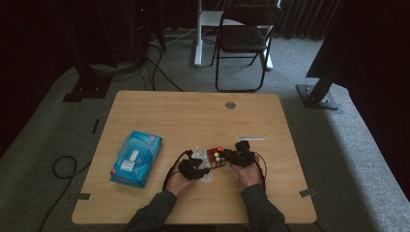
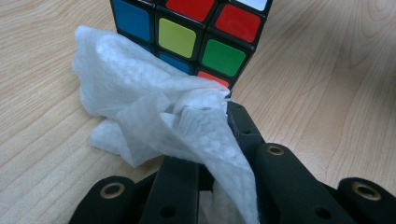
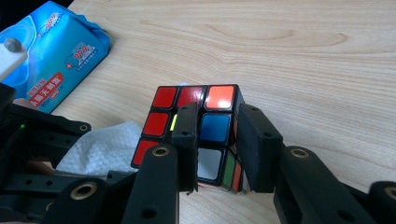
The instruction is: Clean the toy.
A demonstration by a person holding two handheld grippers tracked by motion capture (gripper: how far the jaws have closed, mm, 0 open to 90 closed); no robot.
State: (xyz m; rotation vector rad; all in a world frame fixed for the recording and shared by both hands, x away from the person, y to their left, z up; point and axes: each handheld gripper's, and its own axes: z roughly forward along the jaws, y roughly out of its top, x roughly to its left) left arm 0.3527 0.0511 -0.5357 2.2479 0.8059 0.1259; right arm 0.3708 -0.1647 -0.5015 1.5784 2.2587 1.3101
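Your left gripper (image 2: 205, 140) pinches the wipe (image 2: 154, 116) against the cube (image 3: 196, 130) at the table's (image 1: 193, 111) near middle, while your right gripper (image 3: 217, 144) clamps the cube's corner.

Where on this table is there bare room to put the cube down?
The far half of the table, from the wipes pack to the round grommet, is bare wood. So is the right edge beyond the right gripper. It is crowded at the near middle, where the left gripper, the wipe and the cube meet.

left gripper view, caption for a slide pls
Left gripper presses a white wipe against a cube on the table.
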